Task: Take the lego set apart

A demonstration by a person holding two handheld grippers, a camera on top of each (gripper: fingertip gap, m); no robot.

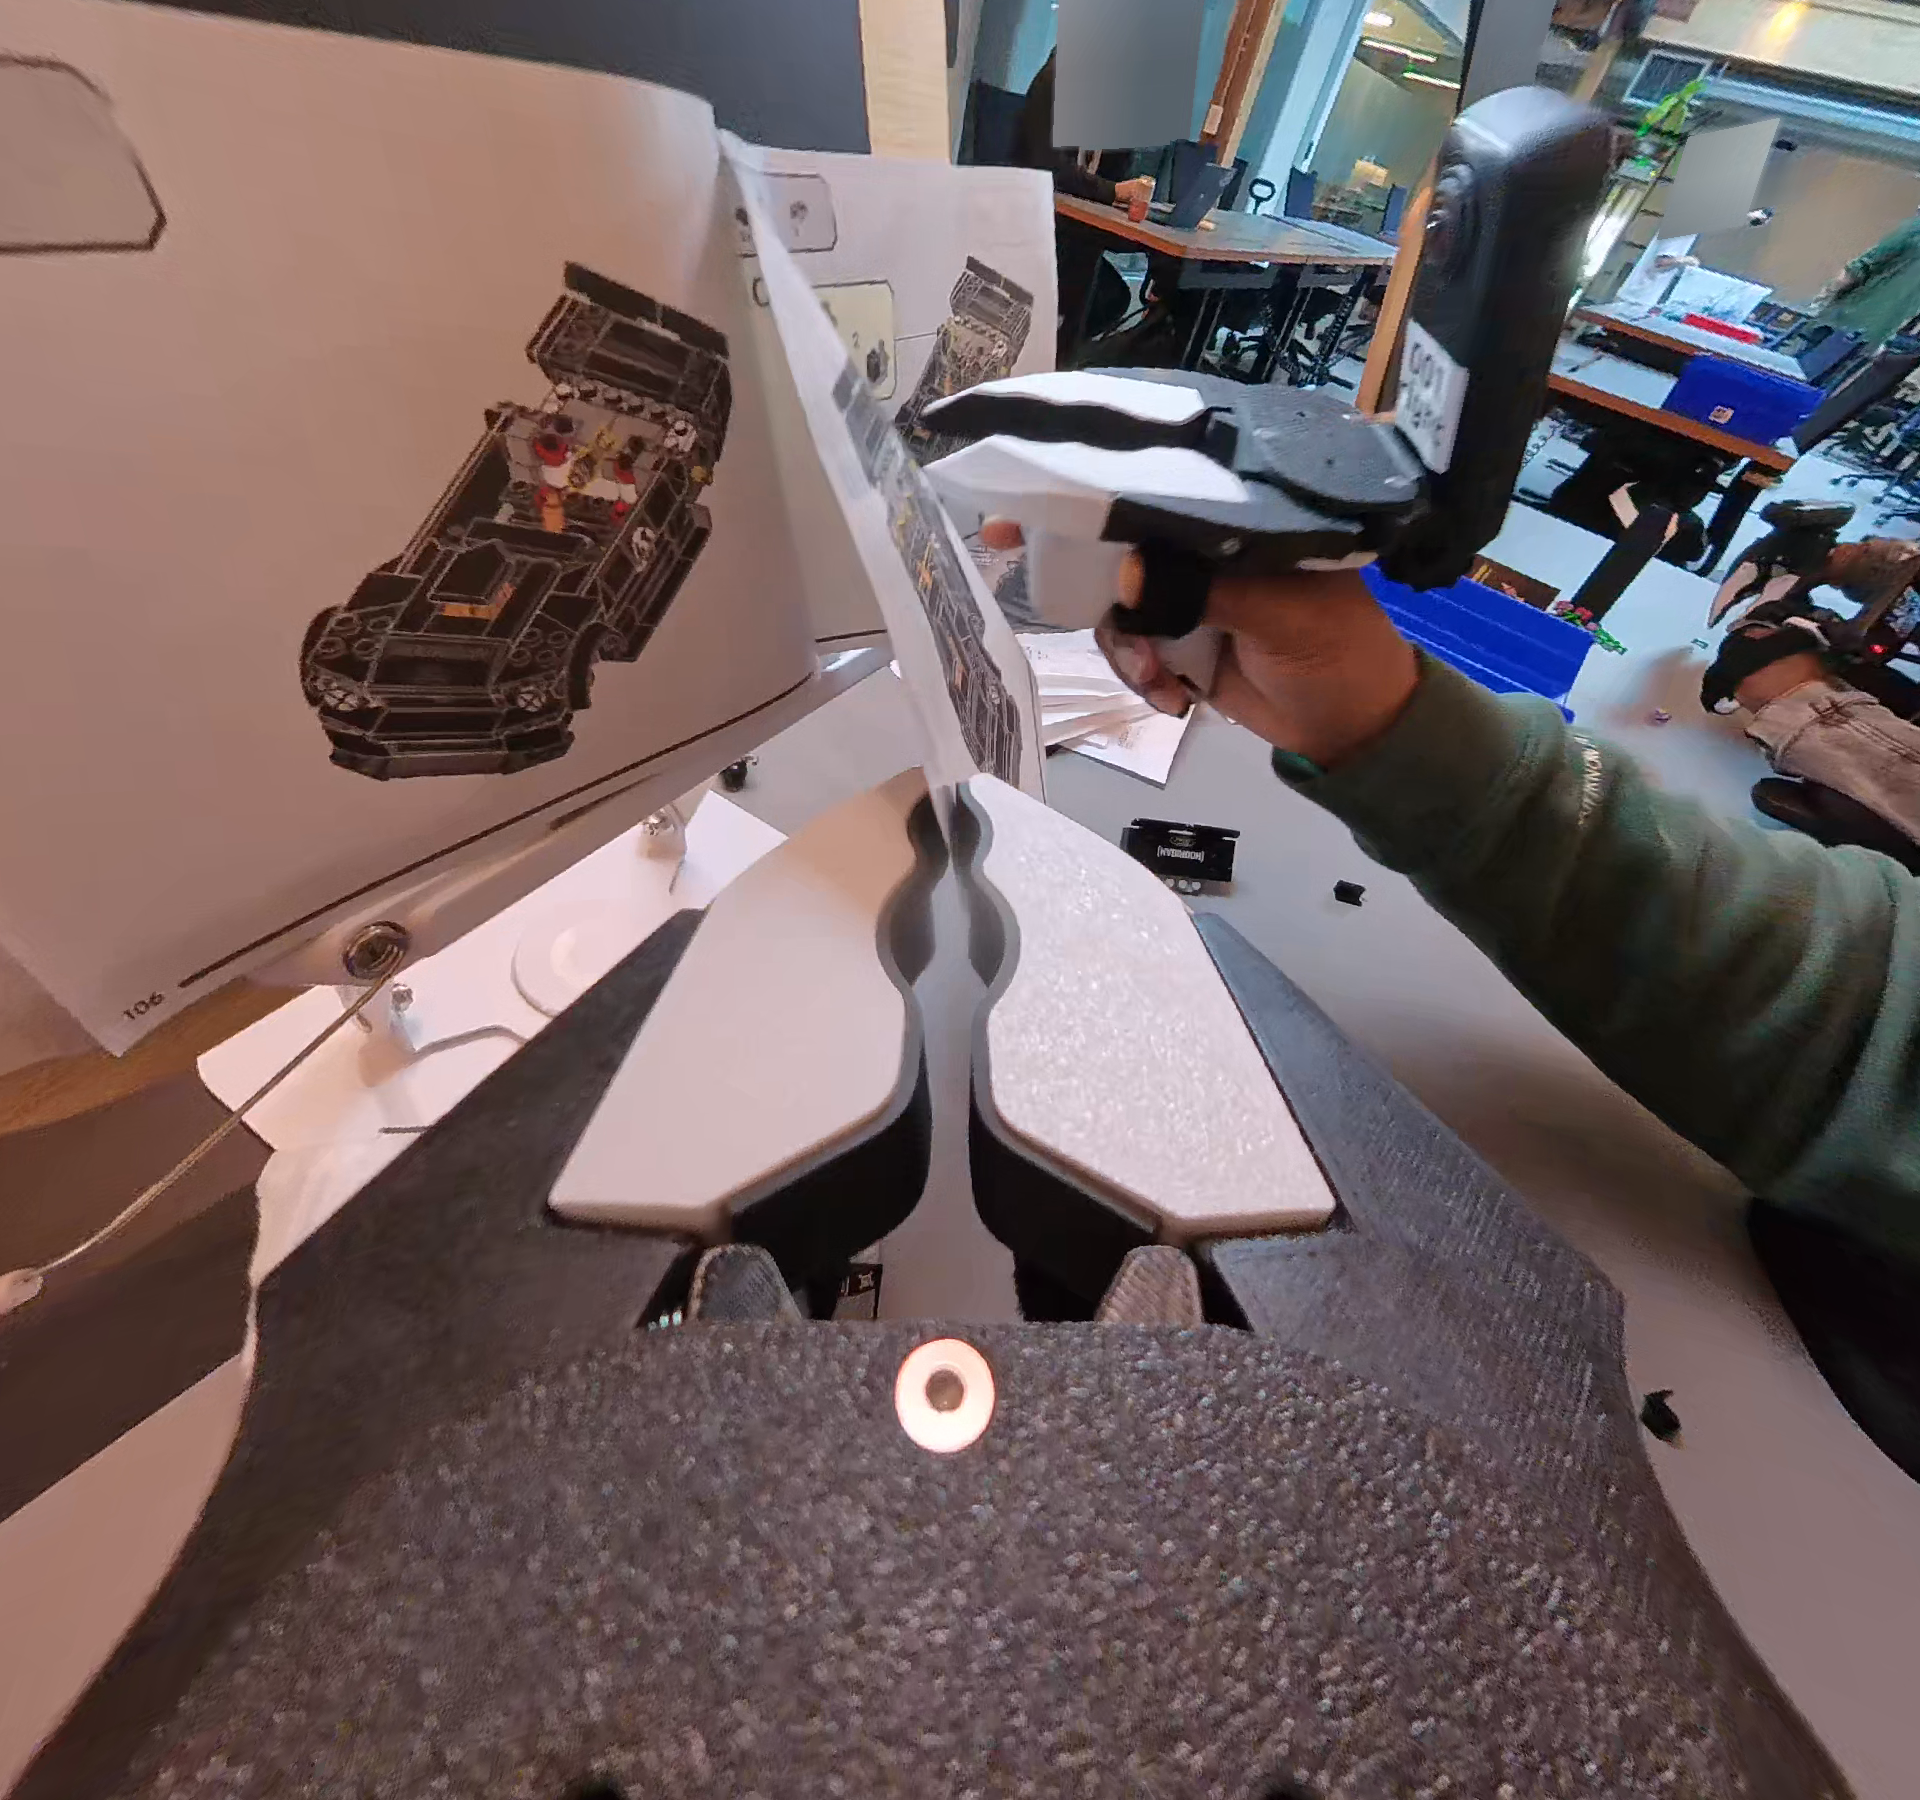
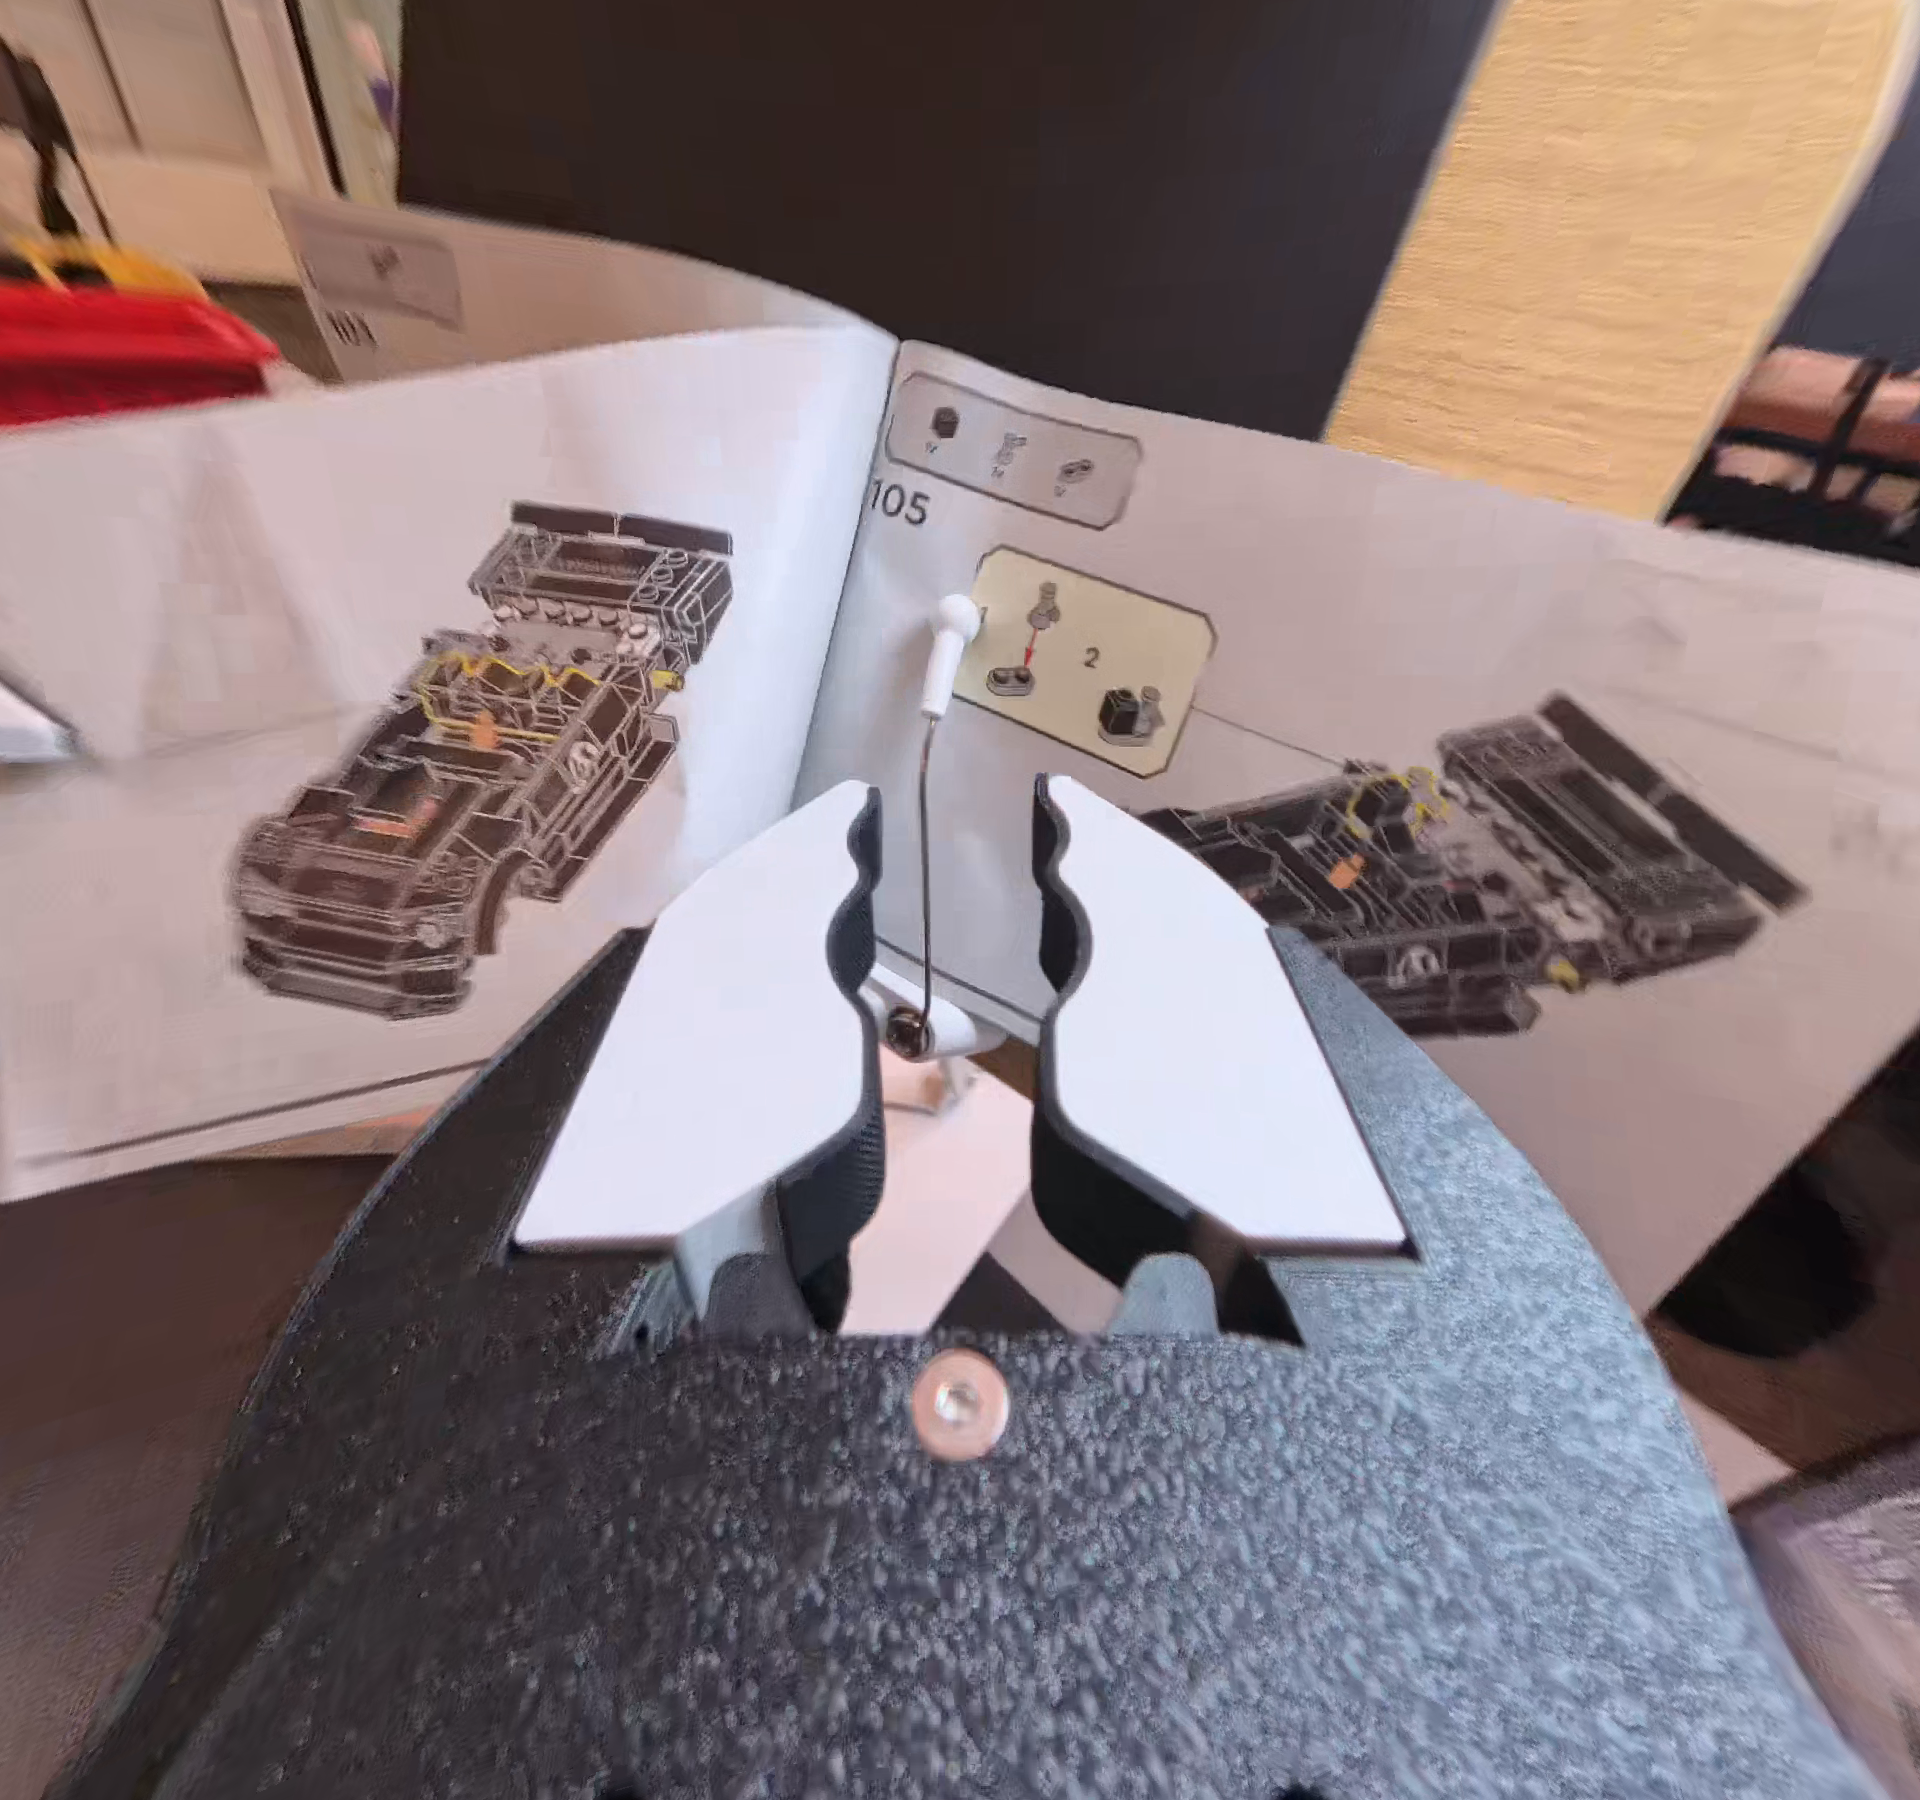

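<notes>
A page (image 1: 914, 545) of the booklet (image 1: 416, 462) is pinched at its lower edge by the narrowed left claw (image 1: 951, 815). The right claw (image 2: 956, 815) is held partly open and empty before the booklet (image 2: 520, 732), framing the stand's wire page holder (image 2: 928, 815). A black lego piece (image 1: 1182, 855) is seen on the surface (image 1: 1455, 1075), right of the booklet.
</notes>
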